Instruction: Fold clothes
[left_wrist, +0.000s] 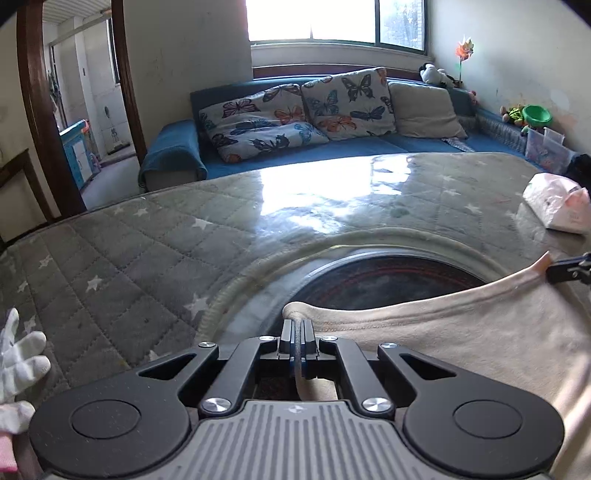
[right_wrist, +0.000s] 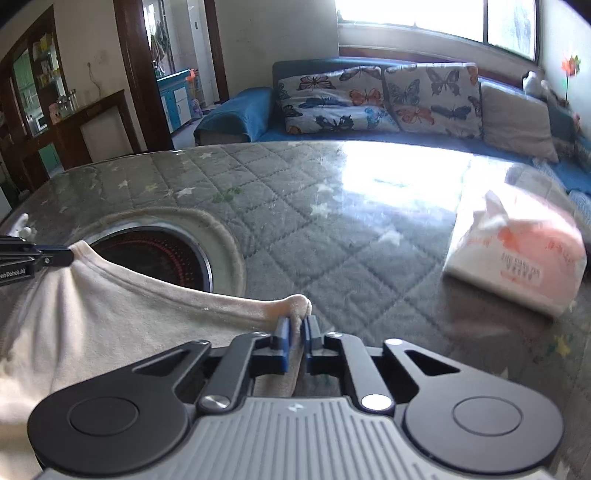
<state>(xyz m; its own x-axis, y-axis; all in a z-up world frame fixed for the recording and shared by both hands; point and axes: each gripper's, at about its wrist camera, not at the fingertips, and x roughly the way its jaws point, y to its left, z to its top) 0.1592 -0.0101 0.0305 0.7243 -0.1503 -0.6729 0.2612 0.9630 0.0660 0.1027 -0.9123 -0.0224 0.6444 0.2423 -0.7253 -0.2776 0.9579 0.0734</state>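
The cream garment (left_wrist: 443, 332) hangs stretched between the two grippers, its top hem running as the long axis from one to the other: the left gripper (left_wrist: 297, 328) is clamped tight on the hem's left corner, the cloth trailing away to its right. The right gripper (right_wrist: 295, 325) pinches the opposite corner, the cloth spreading to its left over the quilted worktop (right_wrist: 332, 229). Neither hand is nearer; any fold, I judge, must move both corners together
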